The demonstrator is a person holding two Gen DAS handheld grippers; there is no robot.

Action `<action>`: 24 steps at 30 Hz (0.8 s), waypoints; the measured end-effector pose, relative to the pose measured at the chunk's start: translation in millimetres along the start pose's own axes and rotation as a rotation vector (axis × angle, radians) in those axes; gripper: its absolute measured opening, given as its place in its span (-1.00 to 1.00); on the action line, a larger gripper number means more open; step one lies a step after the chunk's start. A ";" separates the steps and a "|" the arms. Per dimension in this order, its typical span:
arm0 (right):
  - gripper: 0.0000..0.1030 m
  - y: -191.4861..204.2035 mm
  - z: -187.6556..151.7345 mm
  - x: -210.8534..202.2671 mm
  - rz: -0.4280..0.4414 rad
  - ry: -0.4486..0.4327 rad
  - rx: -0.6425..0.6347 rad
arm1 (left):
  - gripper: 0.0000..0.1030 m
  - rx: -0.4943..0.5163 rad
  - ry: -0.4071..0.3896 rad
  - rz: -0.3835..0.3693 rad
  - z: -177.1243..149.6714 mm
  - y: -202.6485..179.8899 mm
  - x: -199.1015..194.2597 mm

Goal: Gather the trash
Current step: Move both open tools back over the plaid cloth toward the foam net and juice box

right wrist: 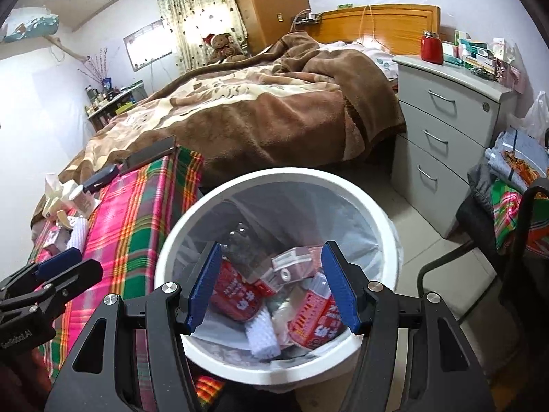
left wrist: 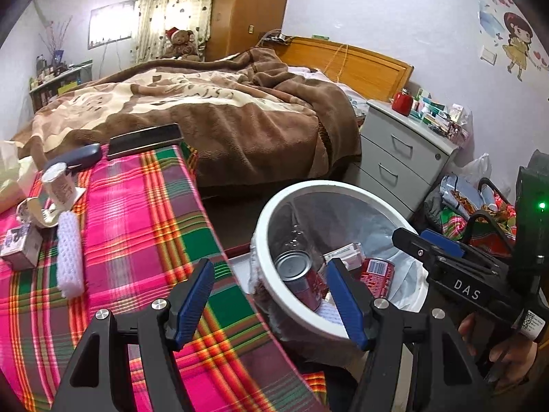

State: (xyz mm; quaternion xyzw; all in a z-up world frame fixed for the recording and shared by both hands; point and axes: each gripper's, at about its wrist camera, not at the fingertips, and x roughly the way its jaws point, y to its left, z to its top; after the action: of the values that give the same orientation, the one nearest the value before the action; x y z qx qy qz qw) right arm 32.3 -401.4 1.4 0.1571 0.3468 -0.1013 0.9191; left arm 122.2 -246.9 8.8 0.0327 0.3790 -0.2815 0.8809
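1. The white bin (right wrist: 278,274) stands on the floor just right of the table with the bright checked cloth (left wrist: 137,226). It sits close so trash only needs a short trip.
2. Inside the bin lie red cans (right wrist: 236,295), a small carton (right wrist: 291,267) and a white foam roll (right wrist: 262,340). A thin bag lines it to keep it clean.
3. The right gripper (right wrist: 271,288) hangs over the bin. Its blue pads are spread apart and pinch nothing.
4. The left gripper (left wrist: 271,302) sits near the table edge, pads spread, empty too.
5. More trash waits on the far left of the cloth: a paper cup (left wrist: 58,185), a little box (left wrist: 20,247) and another white foam roll (left wrist: 70,254). I think those go in next.
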 end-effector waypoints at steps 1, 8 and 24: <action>0.20 3.7 -0.4 -0.5 0.006 -0.003 -0.005 | 0.31 -0.002 0.001 0.005 -0.9 2.3 -1.4; 0.20 29.6 -1.3 -0.7 0.043 -0.009 -0.044 | 0.31 -0.043 -0.022 0.038 -5.5 28.7 -18.7; 0.20 91.3 -2.9 16.0 0.140 0.009 -0.125 | 0.31 -0.143 -0.051 0.154 -16.8 104.3 -48.6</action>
State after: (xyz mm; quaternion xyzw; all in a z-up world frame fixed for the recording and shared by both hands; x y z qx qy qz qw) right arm 69.3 -316.6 8.6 0.1238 0.3447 -0.0144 0.9304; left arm 138.6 -131.9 14.0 -0.0083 0.3721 -0.1860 0.9093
